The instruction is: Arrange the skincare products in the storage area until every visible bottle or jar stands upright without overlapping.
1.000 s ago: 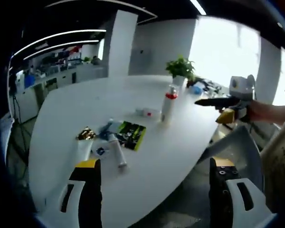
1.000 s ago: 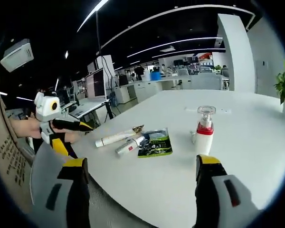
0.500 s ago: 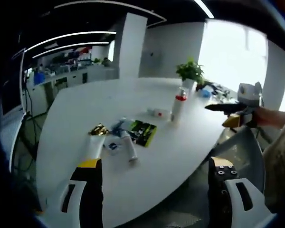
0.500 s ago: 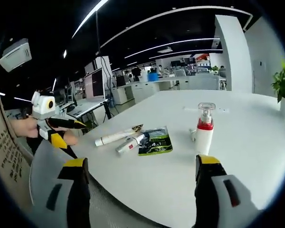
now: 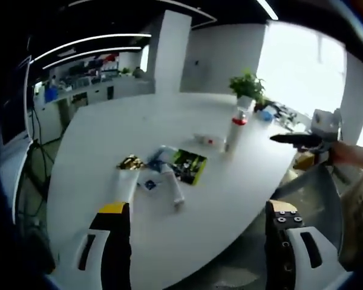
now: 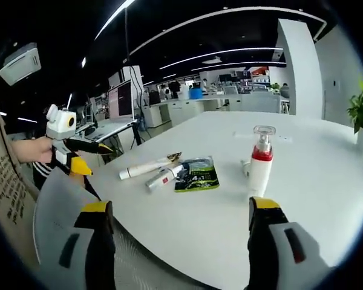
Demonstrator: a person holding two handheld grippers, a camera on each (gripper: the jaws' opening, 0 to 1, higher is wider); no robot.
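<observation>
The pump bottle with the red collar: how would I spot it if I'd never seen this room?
Find the big white table. The pump bottle stands near its middle, right of a green sachet and two tubes lying flat. It alone stands upright, white with a red collar and clear cap.

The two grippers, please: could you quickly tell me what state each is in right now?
Left gripper: open, holding nothing.
Right gripper: open, holding nothing.

Pump bottle upright, tubes lying flat, tool open
</observation>
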